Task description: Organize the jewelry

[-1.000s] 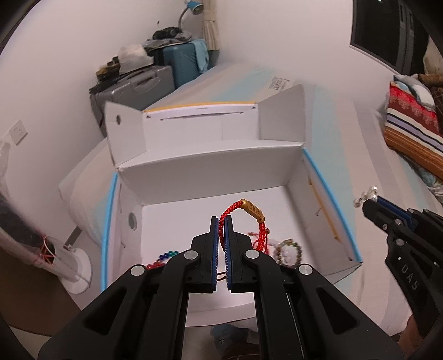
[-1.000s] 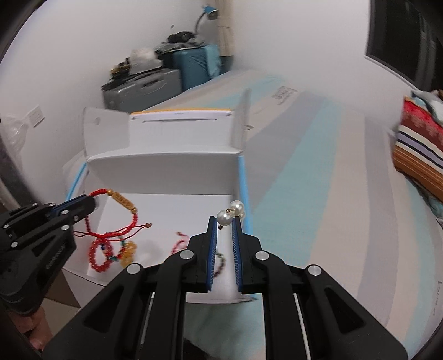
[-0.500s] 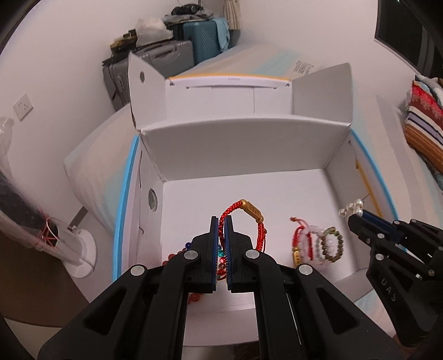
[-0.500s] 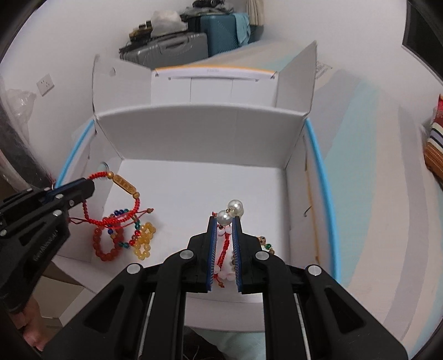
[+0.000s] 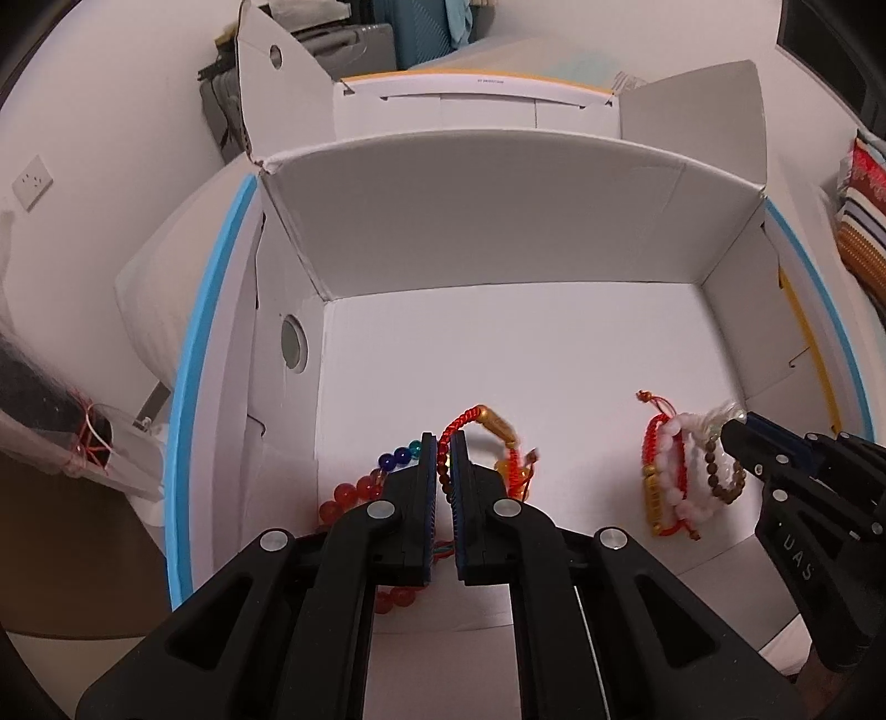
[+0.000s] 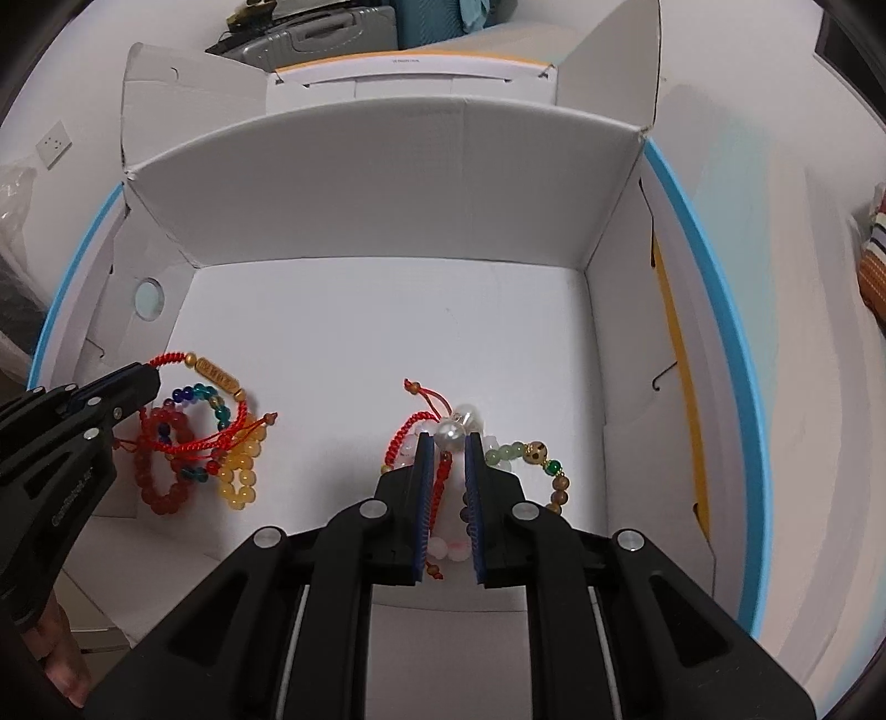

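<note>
A home bedroom: striped bedding, stacked suitcases, wall socket.

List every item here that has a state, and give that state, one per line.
Left gripper: shut on the red cord bracelet.
Red cord bracelet: held, hanging over the left pile.
Right gripper: jaws parted, pearl earring between them.
Pearl earring: at the fingertips; grip cannot be told.
White cardboard box: open, flaps up.
Red bead bracelet: lying on the box floor.
Yellow bead bracelet: lying beside it.
Green and brown bead bracelet: lying in the right pile.
</note>
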Demonstrator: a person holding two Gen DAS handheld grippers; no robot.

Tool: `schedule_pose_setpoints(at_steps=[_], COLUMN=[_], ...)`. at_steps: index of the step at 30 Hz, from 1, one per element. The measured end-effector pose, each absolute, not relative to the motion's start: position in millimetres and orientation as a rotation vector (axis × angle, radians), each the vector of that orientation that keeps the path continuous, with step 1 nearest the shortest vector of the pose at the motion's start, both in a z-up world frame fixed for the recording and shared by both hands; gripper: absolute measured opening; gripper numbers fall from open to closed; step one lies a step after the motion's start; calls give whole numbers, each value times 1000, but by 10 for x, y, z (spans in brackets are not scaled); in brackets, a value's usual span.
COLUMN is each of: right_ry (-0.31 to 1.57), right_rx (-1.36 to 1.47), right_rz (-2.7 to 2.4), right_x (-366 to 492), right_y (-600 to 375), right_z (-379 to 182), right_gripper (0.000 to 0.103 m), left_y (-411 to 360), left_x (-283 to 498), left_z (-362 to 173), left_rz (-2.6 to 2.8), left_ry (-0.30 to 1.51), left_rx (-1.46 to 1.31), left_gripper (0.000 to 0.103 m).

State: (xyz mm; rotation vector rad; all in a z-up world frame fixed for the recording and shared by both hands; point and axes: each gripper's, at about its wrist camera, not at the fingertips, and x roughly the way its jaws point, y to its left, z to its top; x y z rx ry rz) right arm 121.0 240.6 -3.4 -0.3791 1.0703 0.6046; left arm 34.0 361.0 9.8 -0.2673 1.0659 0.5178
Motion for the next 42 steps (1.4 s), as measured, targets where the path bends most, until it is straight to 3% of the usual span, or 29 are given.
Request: schedule_pose_setpoints(at_steps=[7, 9, 11, 13, 15, 22, 24, 32, 42], right_ry=[1077, 1065, 1049, 1031, 1010, 918, 890, 768, 684], right_rx=[-374, -366, -345, -326, -314, -279, -271, -249, -220], right_rz=[609, 617, 616, 621, 620, 626, 630, 621, 601], right_x=[1210, 1197, 1181, 1167, 1147, 1026, 974, 675, 238], right_y=[2403, 2389, 2357, 2318, 2275, 2091, 2030, 1757, 1343], right_z=[-40, -1, 58, 138, 226, 563, 653, 929, 945], right_gripper=[12, 31, 45, 50, 60, 78, 83, 95, 95], left_y=[3619, 3607, 3597, 3574, 3554, 3444, 3404, 3197, 2935], left_x=[347, 328, 296, 253, 210, -48, -139, -501, -898], left_z=[76, 115, 173, 251, 333, 694, 783, 1023, 953], left_rz=[527, 530, 538, 545, 549, 572, 580, 585, 559], left_ry=[1072, 1063, 1047, 1025, 1002, 892, 863, 751, 692], left_rx=[-263, -268, -268, -259, -258, -243, -232, -221, -225], left_gripper=[7, 12, 29, 31, 39, 70, 73, 96, 97])
